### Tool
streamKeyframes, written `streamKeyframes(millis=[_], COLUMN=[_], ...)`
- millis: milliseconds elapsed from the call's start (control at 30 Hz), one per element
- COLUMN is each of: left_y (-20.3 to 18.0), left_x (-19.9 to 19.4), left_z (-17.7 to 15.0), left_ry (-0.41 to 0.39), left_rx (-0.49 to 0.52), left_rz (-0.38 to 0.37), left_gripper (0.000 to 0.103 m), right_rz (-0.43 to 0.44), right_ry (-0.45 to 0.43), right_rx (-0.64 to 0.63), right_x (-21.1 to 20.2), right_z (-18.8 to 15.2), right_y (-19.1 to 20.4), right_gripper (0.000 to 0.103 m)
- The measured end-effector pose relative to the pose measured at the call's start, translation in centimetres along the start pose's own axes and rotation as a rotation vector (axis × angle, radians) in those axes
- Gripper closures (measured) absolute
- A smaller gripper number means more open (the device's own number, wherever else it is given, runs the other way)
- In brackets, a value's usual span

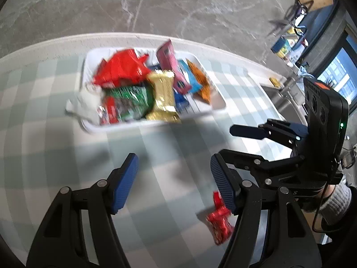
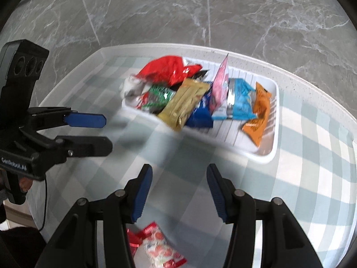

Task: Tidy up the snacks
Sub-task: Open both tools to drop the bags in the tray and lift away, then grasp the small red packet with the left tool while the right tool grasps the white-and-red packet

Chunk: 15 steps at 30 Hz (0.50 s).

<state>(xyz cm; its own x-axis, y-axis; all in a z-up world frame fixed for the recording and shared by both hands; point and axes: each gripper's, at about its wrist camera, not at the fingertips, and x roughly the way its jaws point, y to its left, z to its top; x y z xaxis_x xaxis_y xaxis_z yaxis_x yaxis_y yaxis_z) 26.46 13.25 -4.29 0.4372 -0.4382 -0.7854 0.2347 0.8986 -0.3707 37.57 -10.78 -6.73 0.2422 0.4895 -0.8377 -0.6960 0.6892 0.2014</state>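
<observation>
Snacks [image 1: 142, 89] blurred, labels unreadable

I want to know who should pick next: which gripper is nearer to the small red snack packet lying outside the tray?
Left. The red snack packet lies right beside the left gripper, by its finger. The right gripper is further away, toward the white tray.

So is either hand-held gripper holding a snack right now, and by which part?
Neither. The left hand-held gripper and right hand-held gripper are both open over the checked tablecloth with nothing between their fingers.

Left gripper [image 1: 174, 178] and right gripper [image 2: 179, 192], fingers apart (empty)
</observation>
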Motion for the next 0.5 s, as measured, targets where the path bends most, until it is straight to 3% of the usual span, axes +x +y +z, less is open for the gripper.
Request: streamKeyframes(millis=[500], left_y=[-6.3], left_x=[0.8], left_z=[-8.1], left_ry=[0.097], left_rx=[-0.031], left_rz=[0.053], left_gripper=[0.038], right_rz=[0.102], right_ry=[0.04], right_rx=[-0.127], right_x=[-1.2], right_z=[-5.8], right_y=[1.3], right_gripper=[0.049])
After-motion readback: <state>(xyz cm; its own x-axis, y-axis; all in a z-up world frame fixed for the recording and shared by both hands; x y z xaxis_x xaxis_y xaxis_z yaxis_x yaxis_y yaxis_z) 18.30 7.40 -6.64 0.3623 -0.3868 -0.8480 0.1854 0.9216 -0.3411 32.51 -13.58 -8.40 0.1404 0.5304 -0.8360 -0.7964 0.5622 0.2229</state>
